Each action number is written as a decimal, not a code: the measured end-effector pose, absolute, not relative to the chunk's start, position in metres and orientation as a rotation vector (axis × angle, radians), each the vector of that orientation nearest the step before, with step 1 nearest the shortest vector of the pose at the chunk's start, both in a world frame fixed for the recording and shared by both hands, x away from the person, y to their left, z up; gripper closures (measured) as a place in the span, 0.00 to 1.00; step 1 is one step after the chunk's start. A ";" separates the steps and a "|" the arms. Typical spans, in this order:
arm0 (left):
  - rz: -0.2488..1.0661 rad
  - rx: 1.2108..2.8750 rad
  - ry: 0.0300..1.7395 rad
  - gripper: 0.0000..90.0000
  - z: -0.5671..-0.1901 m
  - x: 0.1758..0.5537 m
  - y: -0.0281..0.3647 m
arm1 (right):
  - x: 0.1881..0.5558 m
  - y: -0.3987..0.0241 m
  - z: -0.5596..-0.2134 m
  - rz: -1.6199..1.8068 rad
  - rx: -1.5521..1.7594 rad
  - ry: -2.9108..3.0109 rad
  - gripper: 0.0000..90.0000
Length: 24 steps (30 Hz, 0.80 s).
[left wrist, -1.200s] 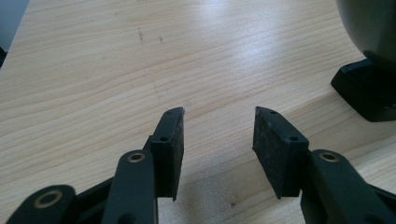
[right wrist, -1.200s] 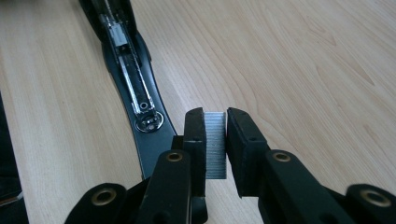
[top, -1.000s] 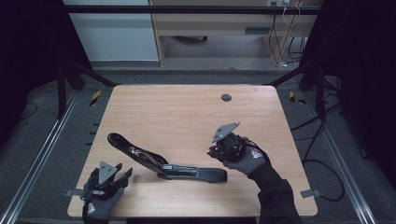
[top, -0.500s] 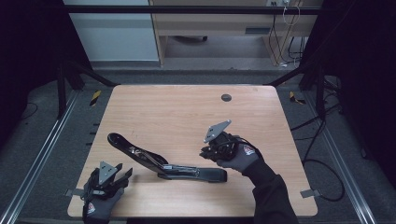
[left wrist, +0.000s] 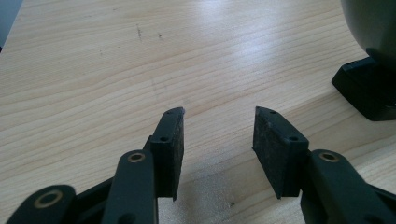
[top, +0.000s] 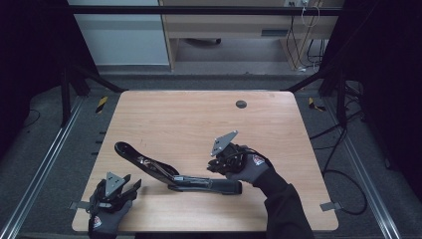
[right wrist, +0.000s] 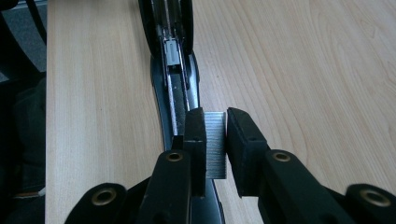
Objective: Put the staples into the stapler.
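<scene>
Viewing from high view: I see black stapler (top: 174, 174) lying opened out on wooden worktop (top: 184, 119), near front edge. Right tool (top: 219, 162) sits above stapler's right end; left tool (top: 130, 187) rests at front-left corner. Left gripper view: I read left tool (left wrist: 218, 130) as open, pads apart over bare worktop (left wrist: 93, 70). Right gripper view: right tool (right wrist: 215, 140) clamps strip of staples (right wrist: 215, 144) directly above open stapler (right wrist: 175, 79) channel.

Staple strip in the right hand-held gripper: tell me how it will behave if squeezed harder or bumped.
The staple strip looks thin and finely ribbed, so it would probably snap along its ribs if bumped. Its shiny metal sides may slip between the pads. It seems light, so the right hand-held gripper likely needs little force above the open stapler.
</scene>
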State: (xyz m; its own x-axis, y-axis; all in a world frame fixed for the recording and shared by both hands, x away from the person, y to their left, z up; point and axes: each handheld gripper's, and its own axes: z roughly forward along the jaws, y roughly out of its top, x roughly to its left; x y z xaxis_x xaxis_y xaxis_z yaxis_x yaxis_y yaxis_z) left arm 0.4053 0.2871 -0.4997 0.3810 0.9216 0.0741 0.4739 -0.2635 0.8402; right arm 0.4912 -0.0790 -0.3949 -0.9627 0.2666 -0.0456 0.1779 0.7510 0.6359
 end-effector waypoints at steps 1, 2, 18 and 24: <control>0.750 1.885 1.206 0.59 -0.500 0.405 0.287 | 0.492 -0.078 -0.395 1.004 0.342 2.817 0.87; 0.750 1.886 1.206 0.59 -0.500 0.405 0.287 | 0.492 -0.076 -0.396 1.002 0.341 2.823 0.87; 0.750 1.893 1.203 0.59 -0.500 0.405 0.287 | 0.494 -0.059 -0.406 0.982 0.265 2.878 0.87; 0.749 1.893 1.203 0.59 -0.500 0.405 0.287 | 0.494 -0.054 -0.411 0.989 0.239 2.893 0.87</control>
